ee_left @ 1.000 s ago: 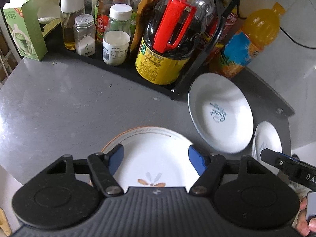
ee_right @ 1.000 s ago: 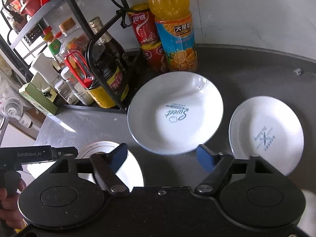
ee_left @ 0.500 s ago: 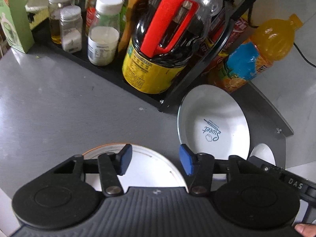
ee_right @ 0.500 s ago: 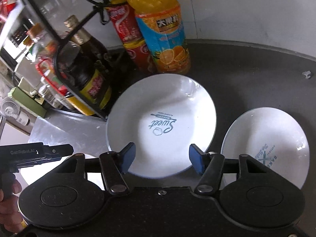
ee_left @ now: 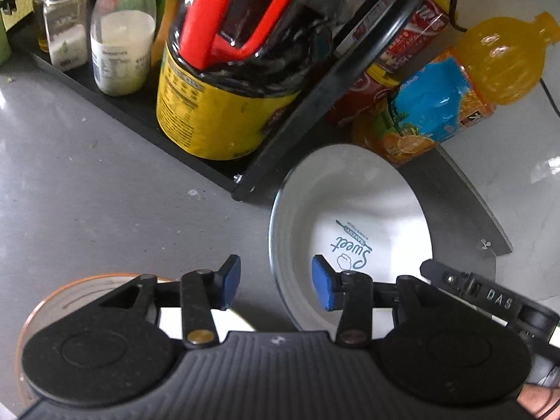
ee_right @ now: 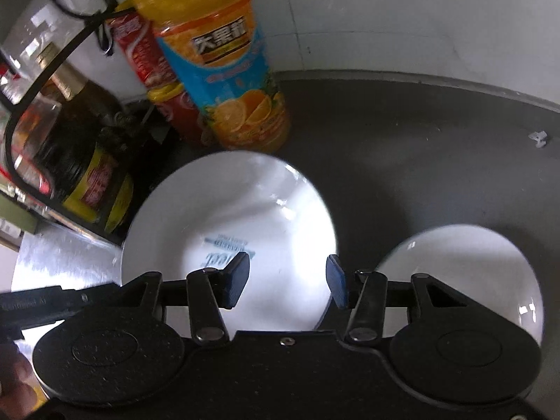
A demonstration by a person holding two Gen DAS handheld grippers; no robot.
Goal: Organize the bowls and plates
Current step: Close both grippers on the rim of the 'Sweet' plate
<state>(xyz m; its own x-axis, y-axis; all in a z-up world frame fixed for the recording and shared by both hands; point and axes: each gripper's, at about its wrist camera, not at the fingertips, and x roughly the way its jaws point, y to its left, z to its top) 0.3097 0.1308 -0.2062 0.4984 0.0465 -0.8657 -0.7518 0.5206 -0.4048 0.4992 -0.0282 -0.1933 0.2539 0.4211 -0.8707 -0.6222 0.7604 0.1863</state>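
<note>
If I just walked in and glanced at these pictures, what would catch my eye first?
Probably the white Sweet plate on the grey counter, with both open grippers, left gripper and right gripper, closing in on its rim. Behind it stands a bright orange juice bottle, beside a crowded black rack.

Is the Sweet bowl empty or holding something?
Empty: the bowl shows bare white inside with its printed logo, and nothing lies in it in either view.

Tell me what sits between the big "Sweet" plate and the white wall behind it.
In the right wrist view, an orange juice bottle stands between the "Sweet" plate and the wall, just behind the plate's far rim.
</note>
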